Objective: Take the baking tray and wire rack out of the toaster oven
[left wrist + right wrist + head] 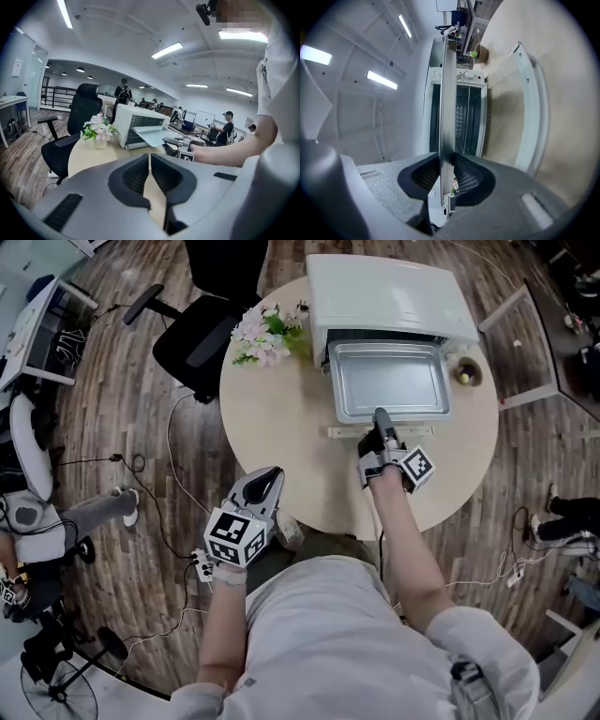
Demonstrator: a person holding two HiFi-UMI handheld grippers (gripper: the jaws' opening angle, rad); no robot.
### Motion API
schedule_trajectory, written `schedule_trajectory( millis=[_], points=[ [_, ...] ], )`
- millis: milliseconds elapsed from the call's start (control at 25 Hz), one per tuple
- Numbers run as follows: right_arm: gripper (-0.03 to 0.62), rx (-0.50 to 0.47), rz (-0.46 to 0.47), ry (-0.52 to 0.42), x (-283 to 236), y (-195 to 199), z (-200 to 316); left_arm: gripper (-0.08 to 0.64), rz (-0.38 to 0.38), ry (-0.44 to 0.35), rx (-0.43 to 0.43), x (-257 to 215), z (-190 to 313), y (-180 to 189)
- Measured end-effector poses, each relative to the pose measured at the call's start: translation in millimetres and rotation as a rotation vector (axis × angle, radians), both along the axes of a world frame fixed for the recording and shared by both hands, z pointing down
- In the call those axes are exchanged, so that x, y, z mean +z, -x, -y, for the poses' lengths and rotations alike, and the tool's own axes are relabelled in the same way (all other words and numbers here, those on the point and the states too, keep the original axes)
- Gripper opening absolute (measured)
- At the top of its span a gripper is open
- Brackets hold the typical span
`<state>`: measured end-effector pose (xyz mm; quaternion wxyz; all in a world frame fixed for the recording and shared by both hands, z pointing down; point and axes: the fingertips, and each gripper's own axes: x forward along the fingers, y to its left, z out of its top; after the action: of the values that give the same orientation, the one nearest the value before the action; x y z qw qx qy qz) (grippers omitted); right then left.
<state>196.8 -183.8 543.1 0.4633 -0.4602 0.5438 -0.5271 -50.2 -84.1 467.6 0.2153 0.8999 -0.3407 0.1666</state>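
right gripper (449, 165): clamped on near edge of baking tray (389, 381) | left gripper (150, 161): jaws together, empty | right gripper view only: toaster oven (466, 122) interior | left gripper view only: person (123, 93) far behind

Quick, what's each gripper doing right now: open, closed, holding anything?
Left gripper: closed, nothing in it.
Right gripper: closed on the baking tray's front rim.
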Motion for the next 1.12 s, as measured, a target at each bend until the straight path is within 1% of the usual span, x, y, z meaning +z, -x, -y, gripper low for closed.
schedule_trajectory(
  millis=[200, 480, 600, 840, 1120],
  points=[
    [0.087, 0.034, -0.002, 0.013, 6, -8, -36, 0.002, -0.01, 0.006, 0.051, 4, -9, -3],
    [0.087, 0.091, -0.031, 0.083, 37, -33, -105, 0.002, -0.028, 0.026, 0.14, 15, -20, -14],
    [0.087, 0.103, -0.009, 0.082, 35, -31, -128, 0.002, -0.029, 0.043, 0.179, 22, -24, -19],
    [0.087, 0.158, 0.004, 0.128, 54, -33, -182, 0.002, -0.035, 0.069, 0.272, 29, -30, -36],
    [0.087, 0.209, 0.047, 0.172, 72, -37, -229, 0.002, -0.037, 0.1, 0.359, 39, -38, -63]
  ],
)
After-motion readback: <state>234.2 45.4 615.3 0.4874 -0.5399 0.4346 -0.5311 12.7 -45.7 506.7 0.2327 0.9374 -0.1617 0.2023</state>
